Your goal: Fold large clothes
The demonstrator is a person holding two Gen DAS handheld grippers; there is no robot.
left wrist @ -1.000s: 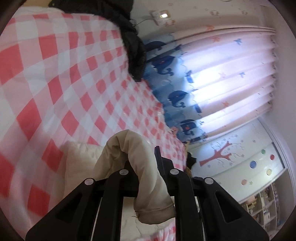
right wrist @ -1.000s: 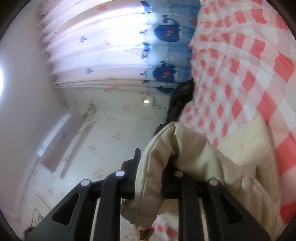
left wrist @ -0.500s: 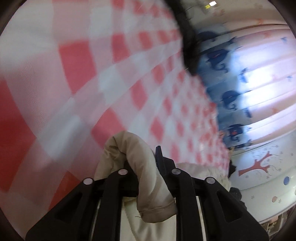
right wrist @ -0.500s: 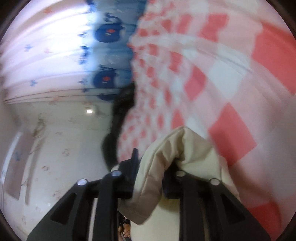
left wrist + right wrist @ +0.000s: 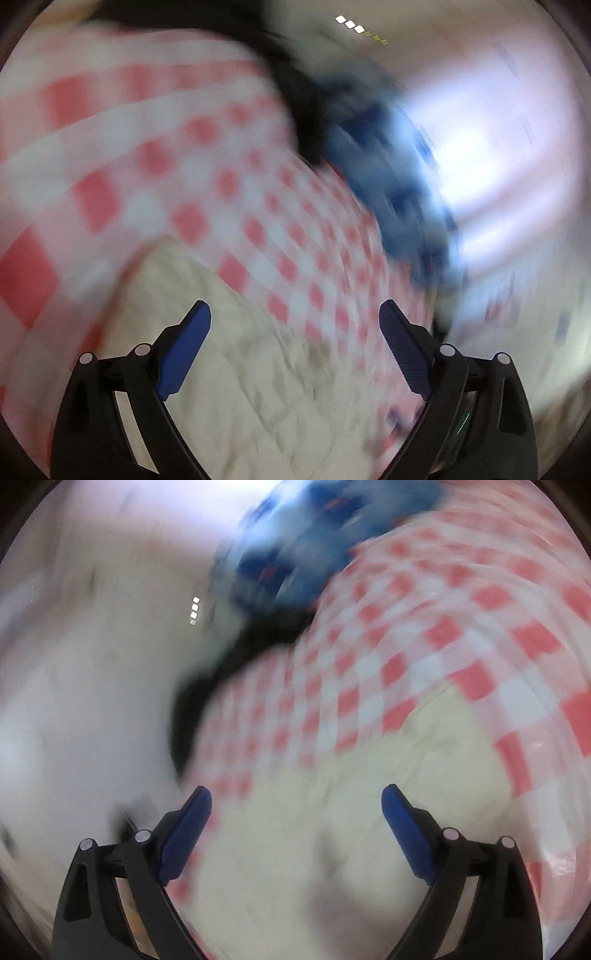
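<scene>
Both frames are heavily motion-blurred, so we only call the big shapes. Left gripper (image 5: pixel 293 325): jaws opening, blue pads (image 5: pixel 183 350) spread wide at 8 and 4 o'clock, nothing pinched between them. The cream garment (image 5: pixel 236 369) lies below and past the pads, filling the 6 to 8 o'clock part of the left wrist view, flat on the red-and-white checked sheet (image 5: pixel 166 166); pads look clear of the cloth, though blur keeps us from ruling out a light touch. Right gripper (image 5: pixel 295 805): same story, jaws opening, pads (image 5: pixel 184 834) wide apart, no fabric clamped. Cream garment (image 5: pixel 369 812) sits between and beyond the pads, running from 6 up to 3 o'clock on the checked sheet (image 5: pixel 424 646). A dark item (image 5: pixel 295 103) lies at the sheet's far edge at 12 o'clock in the left view, 9 to 10 o'clock (image 5: pixel 207 686) in the right. Blue-patterned curtain (image 5: pixel 399 177) at 1 to 3 o'clock left view, 12 o'clock (image 5: pixel 295 546) right view.
</scene>
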